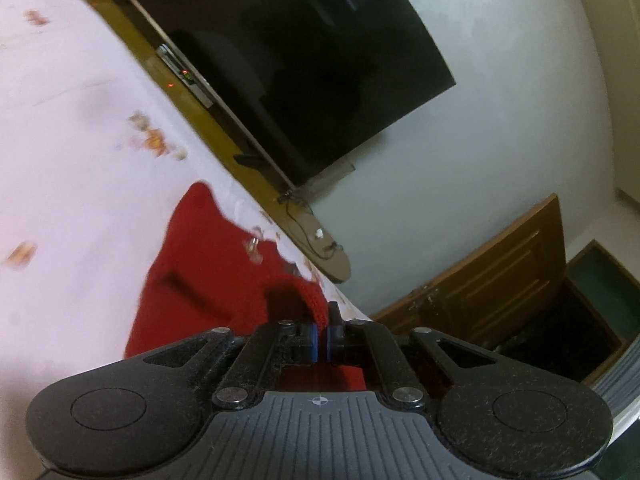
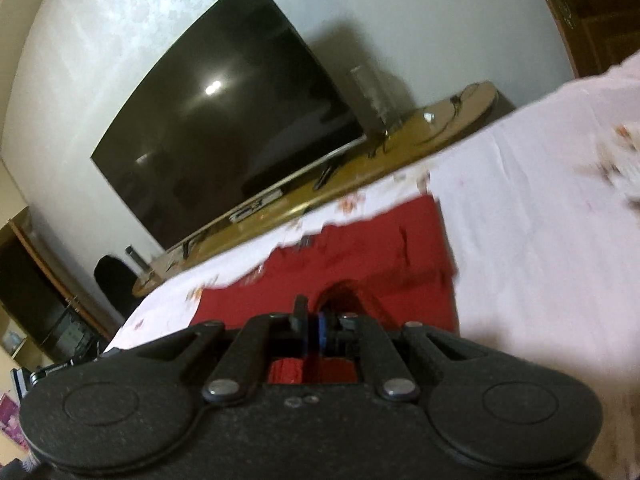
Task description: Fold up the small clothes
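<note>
Both grippers, left [image 1: 322,334] & right [image 2: 313,330], had jaws clamped on red garment [image 2: 360,248]; fold barely begun, most left.

Both wrist views, television [image 1: 304,64] ahead

We hold the left gripper [image 1: 322,330] and right gripper [image 2: 312,330] tilted slightly downward, fingers pinched on red fabric.

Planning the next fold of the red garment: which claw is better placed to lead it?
Neither clearly: the left claw and right claw are both shut on the red garment's near edge, so they should probably carry it together.
</note>
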`<state>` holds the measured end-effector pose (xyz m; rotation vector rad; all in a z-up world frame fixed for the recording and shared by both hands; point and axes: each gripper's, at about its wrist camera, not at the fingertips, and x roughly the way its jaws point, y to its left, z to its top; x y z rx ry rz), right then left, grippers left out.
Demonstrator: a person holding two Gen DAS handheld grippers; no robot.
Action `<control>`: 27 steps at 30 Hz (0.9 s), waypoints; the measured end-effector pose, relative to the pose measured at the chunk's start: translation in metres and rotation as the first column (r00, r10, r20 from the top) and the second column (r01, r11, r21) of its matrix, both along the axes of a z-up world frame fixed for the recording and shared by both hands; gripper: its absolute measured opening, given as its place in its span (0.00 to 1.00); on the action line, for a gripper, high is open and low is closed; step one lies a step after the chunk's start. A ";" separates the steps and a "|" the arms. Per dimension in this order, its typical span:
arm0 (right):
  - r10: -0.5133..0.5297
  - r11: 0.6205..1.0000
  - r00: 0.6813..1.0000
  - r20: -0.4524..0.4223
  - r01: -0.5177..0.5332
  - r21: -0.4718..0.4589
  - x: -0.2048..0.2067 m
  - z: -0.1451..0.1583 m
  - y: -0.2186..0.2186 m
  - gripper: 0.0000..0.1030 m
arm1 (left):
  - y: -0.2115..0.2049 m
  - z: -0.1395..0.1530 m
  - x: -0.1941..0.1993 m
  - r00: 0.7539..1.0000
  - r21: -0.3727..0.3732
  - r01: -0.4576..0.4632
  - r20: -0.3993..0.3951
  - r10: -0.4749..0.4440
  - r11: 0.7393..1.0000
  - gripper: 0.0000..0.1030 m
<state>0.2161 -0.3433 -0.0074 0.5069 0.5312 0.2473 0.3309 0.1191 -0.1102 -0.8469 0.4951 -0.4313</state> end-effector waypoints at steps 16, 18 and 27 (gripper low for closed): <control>-0.159 0.984 0.974 -0.160 0.170 0.059 0.199 -0.067 -0.020 0.30 | -0.019 -0.038 0.196 0.994 0.193 0.059 -0.106 -0.039 0.979 0.04; -0.209 0.974 0.966 -0.155 0.220 0.053 0.205 -0.074 -0.023 0.50 | -0.023 -0.048 0.200 0.994 0.202 0.045 -0.110 -0.023 0.978 0.08; -0.262 0.958 0.962 -0.072 0.269 0.103 0.201 -0.085 -0.034 0.61 | -0.026 -0.044 0.194 0.998 0.271 -0.055 0.002 0.057 0.961 0.86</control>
